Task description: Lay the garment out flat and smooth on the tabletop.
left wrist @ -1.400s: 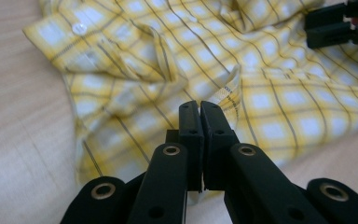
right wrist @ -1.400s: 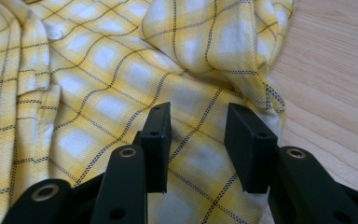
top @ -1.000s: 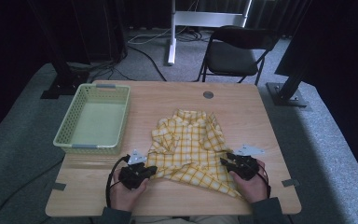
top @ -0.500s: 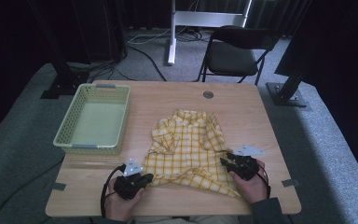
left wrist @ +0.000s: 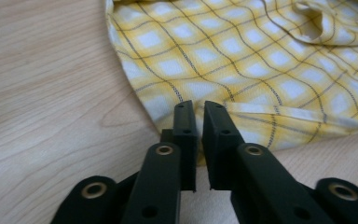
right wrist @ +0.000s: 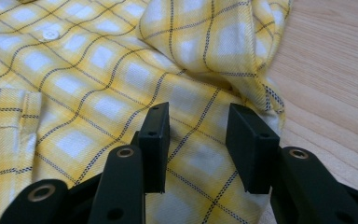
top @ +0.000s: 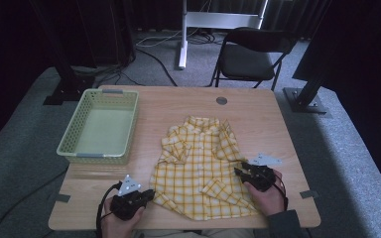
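Left tongs (top: 148, 194) just parting, narrow empty gap at shirt (top: 198, 168) hem, right tongs (top: 239, 172) open over shirt's side edge, bench (top: 258, 114) beneath.

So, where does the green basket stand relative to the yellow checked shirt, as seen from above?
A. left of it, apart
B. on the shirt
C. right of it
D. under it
A: in the high view the green basket stands left of the shirt, with bare table between.

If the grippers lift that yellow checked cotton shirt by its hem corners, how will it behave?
The yellow checked cotton shirt will probably drape and sag, since it lies in soft folds. It looks thin and light, so it will likely slide easily over the smooth wooden table. A narrow pinch may slip.
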Demonstrator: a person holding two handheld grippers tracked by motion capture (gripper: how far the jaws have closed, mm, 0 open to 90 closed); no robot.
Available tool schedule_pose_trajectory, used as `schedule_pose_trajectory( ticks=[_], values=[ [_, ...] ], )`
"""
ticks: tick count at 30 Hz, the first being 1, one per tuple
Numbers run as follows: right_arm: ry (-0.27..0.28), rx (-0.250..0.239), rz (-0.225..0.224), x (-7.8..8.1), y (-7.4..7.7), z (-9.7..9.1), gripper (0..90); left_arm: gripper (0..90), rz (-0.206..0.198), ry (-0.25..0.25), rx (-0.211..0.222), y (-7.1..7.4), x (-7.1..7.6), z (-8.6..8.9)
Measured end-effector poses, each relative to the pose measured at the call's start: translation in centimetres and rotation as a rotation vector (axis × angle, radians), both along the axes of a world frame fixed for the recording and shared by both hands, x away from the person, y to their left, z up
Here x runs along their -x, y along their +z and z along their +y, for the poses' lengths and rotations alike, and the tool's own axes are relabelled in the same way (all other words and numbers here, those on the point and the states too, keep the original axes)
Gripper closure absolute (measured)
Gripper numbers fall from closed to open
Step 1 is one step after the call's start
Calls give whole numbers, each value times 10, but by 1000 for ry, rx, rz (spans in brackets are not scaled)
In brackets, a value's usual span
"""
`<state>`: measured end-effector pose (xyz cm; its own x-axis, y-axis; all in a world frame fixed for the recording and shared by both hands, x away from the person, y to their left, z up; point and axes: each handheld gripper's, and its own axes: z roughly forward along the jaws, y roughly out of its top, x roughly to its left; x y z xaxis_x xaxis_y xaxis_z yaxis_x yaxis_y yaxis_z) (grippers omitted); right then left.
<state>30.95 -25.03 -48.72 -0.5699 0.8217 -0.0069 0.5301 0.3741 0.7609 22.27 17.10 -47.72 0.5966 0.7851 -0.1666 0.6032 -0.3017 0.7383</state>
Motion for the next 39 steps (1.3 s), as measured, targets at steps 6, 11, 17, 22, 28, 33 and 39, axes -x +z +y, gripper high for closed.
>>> schedule_pose_trajectory(
  ticks=[6,11,17,22,28,33,39],
  values=[
    [-1,0,0,0,0,0,590,799,-25,39,-2,2,4,9],
    [-3,3,-2,0,0,1,586,779,-15,44,-4,1,-1,9],
    [11,21,-1,3,2,4,548,716,-14,36,-39,-1,-8,2],
    [79,25,-16,13,7,19,535,682,-26,36,-56,-3,-13,-5],
    [141,56,-9,14,14,35,536,652,-35,34,-69,-5,-17,-11],
    [160,78,12,12,7,43,534,643,-41,33,-65,-6,-17,-11],
    [198,66,9,22,6,50,527,631,-48,30,-67,-7,-17,-12]
  ],
)
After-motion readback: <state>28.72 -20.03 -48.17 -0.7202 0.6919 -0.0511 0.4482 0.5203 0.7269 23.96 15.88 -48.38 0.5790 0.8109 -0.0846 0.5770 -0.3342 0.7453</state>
